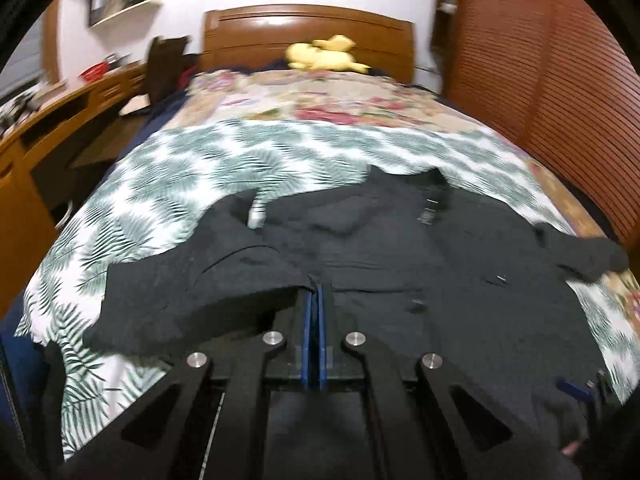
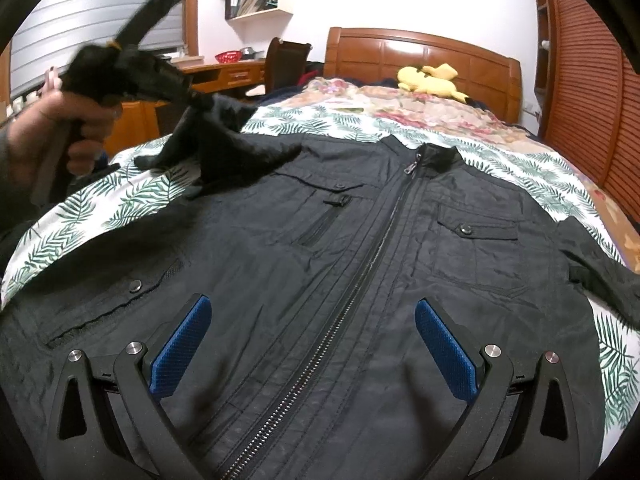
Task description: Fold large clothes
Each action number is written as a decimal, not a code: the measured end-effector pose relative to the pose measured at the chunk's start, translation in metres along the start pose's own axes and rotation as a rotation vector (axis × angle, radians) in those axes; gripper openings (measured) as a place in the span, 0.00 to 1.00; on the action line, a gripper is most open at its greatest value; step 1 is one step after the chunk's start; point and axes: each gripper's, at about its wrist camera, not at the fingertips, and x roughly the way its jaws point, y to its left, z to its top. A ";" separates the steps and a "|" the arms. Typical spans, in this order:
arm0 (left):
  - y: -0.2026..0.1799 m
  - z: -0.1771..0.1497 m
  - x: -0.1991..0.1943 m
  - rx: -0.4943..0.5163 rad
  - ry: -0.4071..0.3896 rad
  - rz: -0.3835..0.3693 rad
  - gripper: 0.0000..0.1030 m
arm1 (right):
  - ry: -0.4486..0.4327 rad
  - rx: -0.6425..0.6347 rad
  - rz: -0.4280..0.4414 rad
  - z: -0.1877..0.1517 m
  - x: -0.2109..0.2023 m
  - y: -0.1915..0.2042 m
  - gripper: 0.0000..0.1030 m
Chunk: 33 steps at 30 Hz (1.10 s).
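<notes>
A black zip-front jacket (image 2: 360, 264) lies face up on the bed, collar toward the headboard. My left gripper (image 1: 315, 287) is shut on the jacket's left sleeve (image 1: 192, 280), whose fabric bunches at the closed blue pads. The right wrist view shows that gripper (image 2: 196, 102), blurred and held by a hand (image 2: 60, 128) at upper left. It holds the sleeve (image 2: 228, 140) lifted off the bed. My right gripper (image 2: 312, 304) is open over the lower front of the jacket, its blue pads on either side of the zipper (image 2: 360, 276), nothing between them. The other sleeve (image 2: 600, 276) lies out to the right.
A leaf-print blanket (image 2: 500, 168) covers the bed, with a floral cover (image 2: 420, 108) and a yellow plush toy (image 2: 432, 80) near the wooden headboard (image 2: 420, 52). A desk and chair (image 2: 280, 64) stand left of the bed. Slatted wooden doors (image 2: 592, 80) run along the right.
</notes>
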 end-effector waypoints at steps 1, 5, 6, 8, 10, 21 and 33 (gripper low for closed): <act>-0.009 -0.002 -0.003 0.016 0.010 -0.008 0.00 | -0.001 0.001 -0.001 0.000 0.000 0.000 1.00; -0.023 -0.008 -0.008 0.046 0.038 0.007 0.02 | -0.006 0.007 -0.001 0.000 -0.001 -0.001 1.00; -0.024 -0.011 -0.012 0.058 0.033 0.005 0.04 | -0.006 0.008 0.000 0.000 -0.002 -0.001 1.00; -0.021 -0.018 -0.021 0.068 0.030 -0.001 0.11 | -0.005 0.010 -0.001 0.000 -0.002 -0.002 1.00; -0.014 -0.024 -0.031 0.067 0.023 0.001 0.17 | -0.007 0.006 -0.002 0.000 -0.002 -0.002 1.00; 0.068 -0.062 -0.017 0.018 0.051 0.095 0.32 | -0.027 -0.009 0.007 0.002 -0.008 0.004 1.00; 0.158 -0.085 0.033 -0.089 0.116 0.253 0.39 | 0.010 0.009 0.017 -0.001 0.003 0.001 1.00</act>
